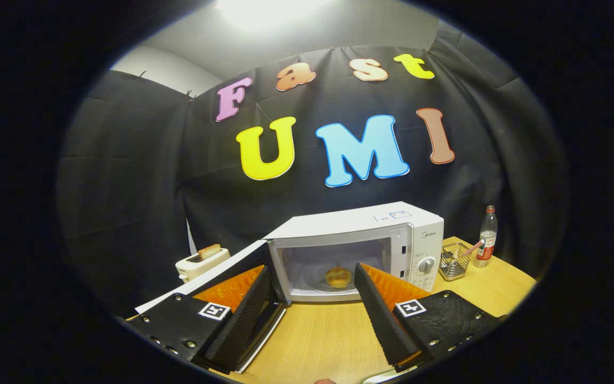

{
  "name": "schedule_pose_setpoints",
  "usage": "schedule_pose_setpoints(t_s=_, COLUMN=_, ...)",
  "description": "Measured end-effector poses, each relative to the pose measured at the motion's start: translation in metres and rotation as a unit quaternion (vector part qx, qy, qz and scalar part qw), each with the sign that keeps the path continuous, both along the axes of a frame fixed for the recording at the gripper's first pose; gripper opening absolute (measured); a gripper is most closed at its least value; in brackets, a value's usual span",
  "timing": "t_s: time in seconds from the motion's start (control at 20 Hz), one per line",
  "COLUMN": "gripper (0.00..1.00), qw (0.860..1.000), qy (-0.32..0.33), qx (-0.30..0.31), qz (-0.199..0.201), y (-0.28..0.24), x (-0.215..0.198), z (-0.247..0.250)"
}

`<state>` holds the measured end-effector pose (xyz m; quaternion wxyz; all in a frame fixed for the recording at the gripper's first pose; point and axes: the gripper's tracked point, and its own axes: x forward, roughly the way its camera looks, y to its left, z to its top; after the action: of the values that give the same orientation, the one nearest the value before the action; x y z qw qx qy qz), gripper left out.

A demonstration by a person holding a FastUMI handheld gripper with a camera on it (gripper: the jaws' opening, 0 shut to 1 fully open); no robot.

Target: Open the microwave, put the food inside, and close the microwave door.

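I see my gripper (315, 285) spread wide and holding nothing, its fingers (379, 309) apart over the counter (323, 333). Beyond them the microwave (360, 248) stands with its door (243, 282) swung open; my left finger covers much of that door. The food (338, 276) sits on the plate inside, small and blurry, perhaps a bun. A toaster (200, 261) is partly hidden behind the door. A wire basket (453, 261) and bottle (487, 237) stand right of the microwave.

place: staged kitchen booth | cues: black cloth wall (126, 176), wooden table (328, 330), microwave (360, 250), toaster (200, 261), wire utensil basket (453, 261), bottle (487, 237)
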<state>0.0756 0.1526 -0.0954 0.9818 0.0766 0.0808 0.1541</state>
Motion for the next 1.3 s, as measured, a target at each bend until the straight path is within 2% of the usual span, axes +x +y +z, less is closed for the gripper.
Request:
schedule_pose_setpoints(t_s=0.35, gripper=0.97, qw=0.998, qy=-0.011, qx=-0.001, qz=0.058, y=0.051, x=-0.072, z=0.013)
schedule_pose_setpoints(t_s=0.7, gripper=0.97, qw=0.989, qy=-0.018, qx=0.006, qz=0.145, y=0.132, x=-0.121, z=0.025)
schedule_pose_setpoints(t_s=1.1, gripper=0.97, qw=0.966, qy=-0.021, qx=0.001, qz=0.258, y=0.224, x=-0.164, z=0.016)
schedule_pose_setpoints(t_s=1.3, gripper=0.97, qw=0.956, qy=-0.002, qx=-0.017, qz=0.292, y=0.251, x=-0.166, z=-0.007)
